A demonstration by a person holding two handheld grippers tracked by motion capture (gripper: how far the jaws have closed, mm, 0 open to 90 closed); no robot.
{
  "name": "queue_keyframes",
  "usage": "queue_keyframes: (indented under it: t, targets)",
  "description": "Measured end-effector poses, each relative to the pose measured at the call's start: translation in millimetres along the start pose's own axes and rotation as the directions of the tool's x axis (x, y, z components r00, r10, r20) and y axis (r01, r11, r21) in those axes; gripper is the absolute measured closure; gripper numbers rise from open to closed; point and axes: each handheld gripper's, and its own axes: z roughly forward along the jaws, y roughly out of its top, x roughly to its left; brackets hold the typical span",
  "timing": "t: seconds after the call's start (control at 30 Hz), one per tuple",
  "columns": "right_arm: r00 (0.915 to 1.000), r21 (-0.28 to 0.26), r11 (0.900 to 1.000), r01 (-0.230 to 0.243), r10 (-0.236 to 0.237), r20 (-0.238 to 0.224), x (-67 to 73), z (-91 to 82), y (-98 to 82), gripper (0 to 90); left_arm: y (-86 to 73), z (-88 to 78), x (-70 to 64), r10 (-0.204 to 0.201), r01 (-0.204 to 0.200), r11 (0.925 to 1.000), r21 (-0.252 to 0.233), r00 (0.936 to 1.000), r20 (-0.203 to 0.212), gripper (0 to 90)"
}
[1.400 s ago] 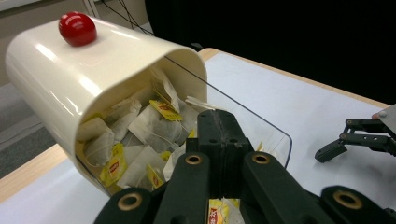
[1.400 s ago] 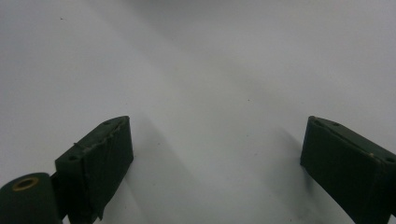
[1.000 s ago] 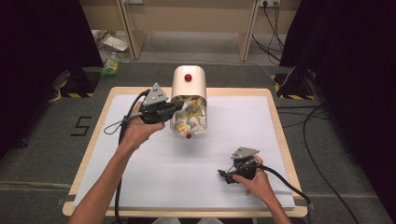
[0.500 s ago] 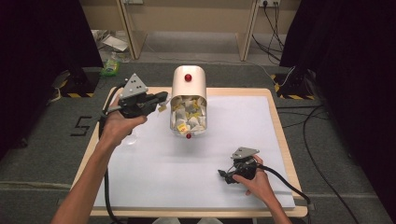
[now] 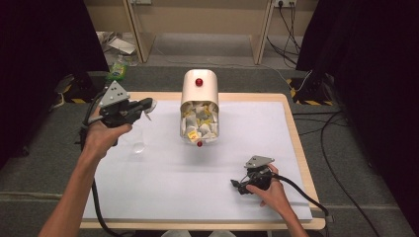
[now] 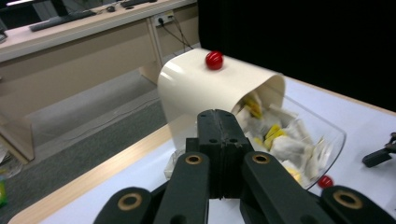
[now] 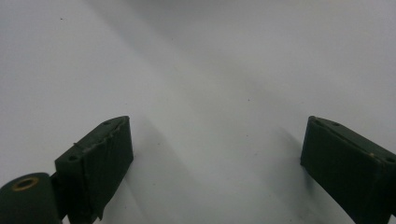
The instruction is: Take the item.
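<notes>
A cream bin (image 5: 199, 89) with a red knob lies at the back middle of the white table (image 5: 247, 128). Its clear front (image 5: 199, 126) is full of white and yellow tea bags (image 6: 280, 140). My left gripper (image 5: 147, 103) is held up left of the bin, above a clear glass (image 5: 137, 141). Its jaws are shut, and a small white tea bag (image 5: 151, 102) shows at their tip. In the left gripper view the shut jaws (image 6: 219, 128) point at the bin (image 6: 205, 84). My right gripper (image 5: 239, 185) rests at the front right, open with nothing in it, over bare table (image 7: 215, 158).
A wooden rim (image 5: 296, 143) borders the table. Cables (image 5: 336, 148) trail over the grey floor on the right. Litter and a green packet (image 5: 117, 69) lie on the floor at the back left, in front of a wooden desk (image 5: 197, 19).
My left gripper has drawn back from the bin's open front and moved left, to above the glass near the table's left side. The right gripper has stayed put.
</notes>
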Motion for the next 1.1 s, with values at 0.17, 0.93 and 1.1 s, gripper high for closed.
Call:
queue_keyframes:
  t: [0.17,0.93,1.1]
  targets:
    - [1.0,-0.002,1.0,0.0,0.0,0.001,0.1,0.2,-0.1,9.7,-16.4,-4.8,12.7,-0.029,0.029,0.9995,0.014,0.9992,-0.027,89.3]
    - [1.0,-0.003,1.0,0.002,-0.002,0.002,0.1,0.2,-0.1,9.7,-75.3,-1.1,48.1,-0.131,0.14,0.9869,0.08,0.9857,-0.106,89.2]
    - [1.0,-0.002,1.0,0.001,-0.001,0.001,0.2,0.2,-0.2,9.7,-82.1,3.4,49.2,-0.138,0.148,0.9843,0.096,0.9848,-0.106,89.2]
